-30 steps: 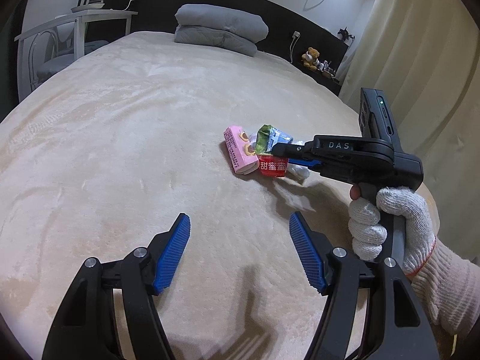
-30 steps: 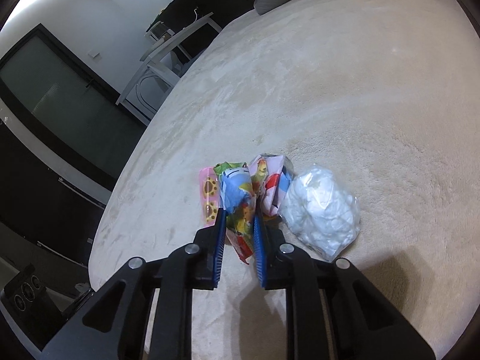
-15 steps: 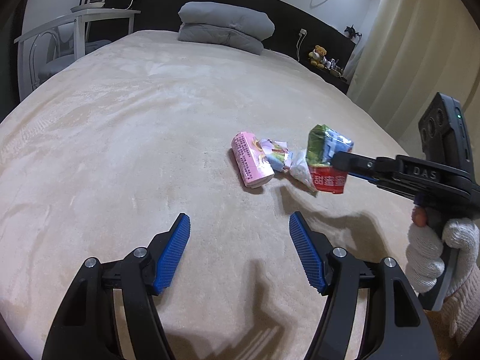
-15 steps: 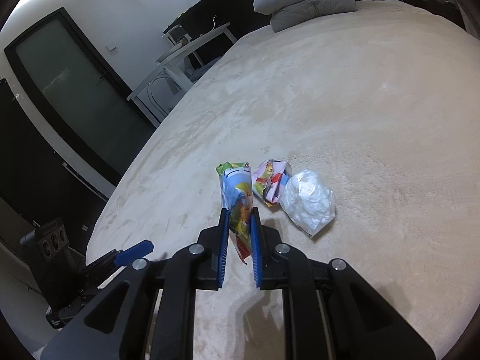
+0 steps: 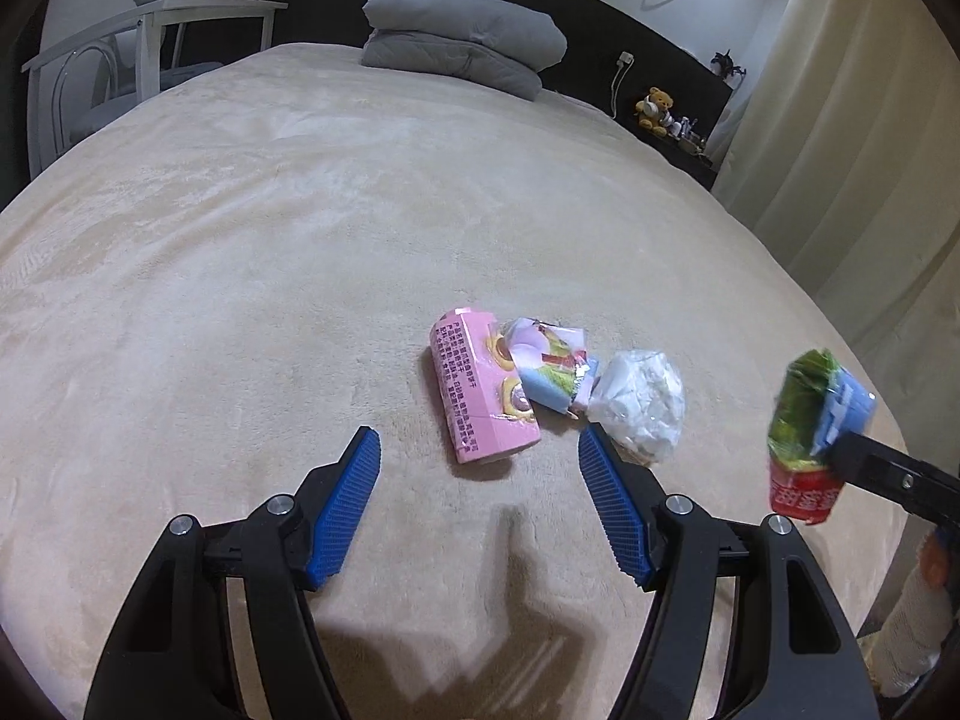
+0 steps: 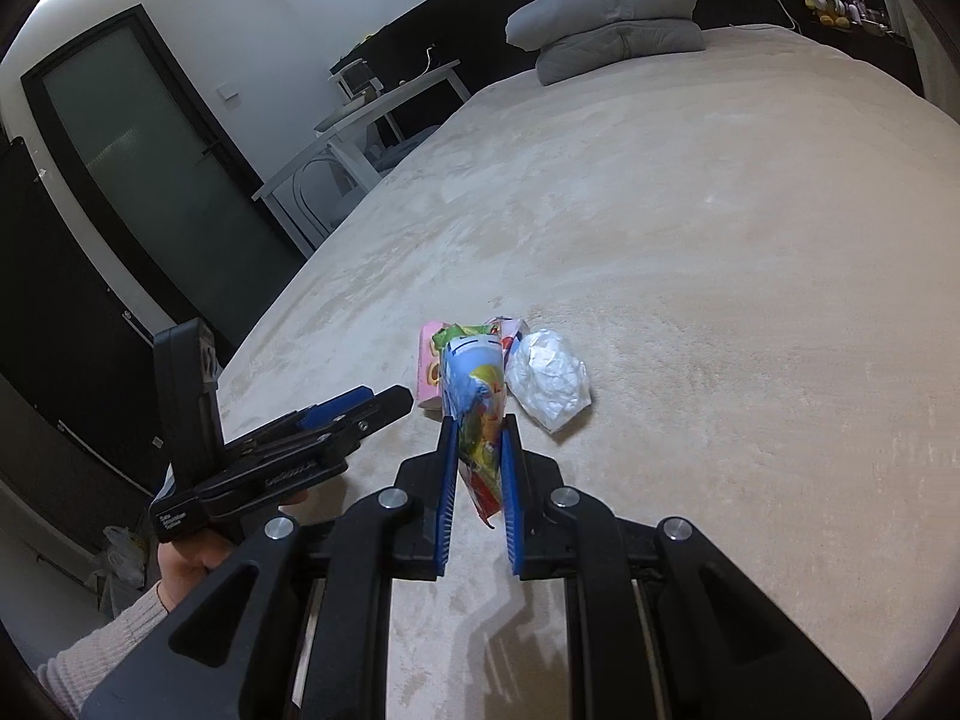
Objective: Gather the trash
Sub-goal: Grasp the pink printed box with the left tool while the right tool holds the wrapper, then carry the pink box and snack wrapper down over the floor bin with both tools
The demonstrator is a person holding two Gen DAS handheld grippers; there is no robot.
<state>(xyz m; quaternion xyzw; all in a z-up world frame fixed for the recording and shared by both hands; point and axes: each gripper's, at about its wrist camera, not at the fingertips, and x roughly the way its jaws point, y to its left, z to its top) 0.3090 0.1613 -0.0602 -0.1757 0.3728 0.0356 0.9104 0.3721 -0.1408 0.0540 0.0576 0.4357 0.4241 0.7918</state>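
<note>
So far one piece is off the bed [image 5: 240, 252]: the right gripper [image 6: 478, 462] is clamped on a colourful wrapper [image 6: 477, 396]. At twelve o'clock of the half-open, empty left gripper [image 5: 478, 489] lie a pink carton [image 5: 474, 396], crumpled packet [image 5: 555, 369] and white bag [image 5: 642, 405], uncollected.

Trash items, total: four.
- One pink carton [image 5: 480, 396], lying on the bed [image 5: 240, 276].
- One crumpled multicoloured wrapper [image 5: 552, 369], touching the carton.
- One white crumpled plastic bag [image 5: 639, 405], just beside the wrapper.
- One colourful snack packet [image 6: 477, 414], clamped in the right tongs [image 6: 479, 450], off the bed.

Items on the bed: three. Items held: one.

Tongs: two. Left tongs [image 5: 480, 510] parted, nothing between the blue pads [image 5: 348, 504]. Pads per tongs: two.

Furnishings:
- One bed.
- Two grey folded pillows [image 5: 462, 30], stacked at the head.
- One white desk [image 5: 156, 12].
- One chair [image 5: 96, 90].
- One teddy bear [image 5: 654, 108].
- One dark door [image 6: 156, 162].
</note>
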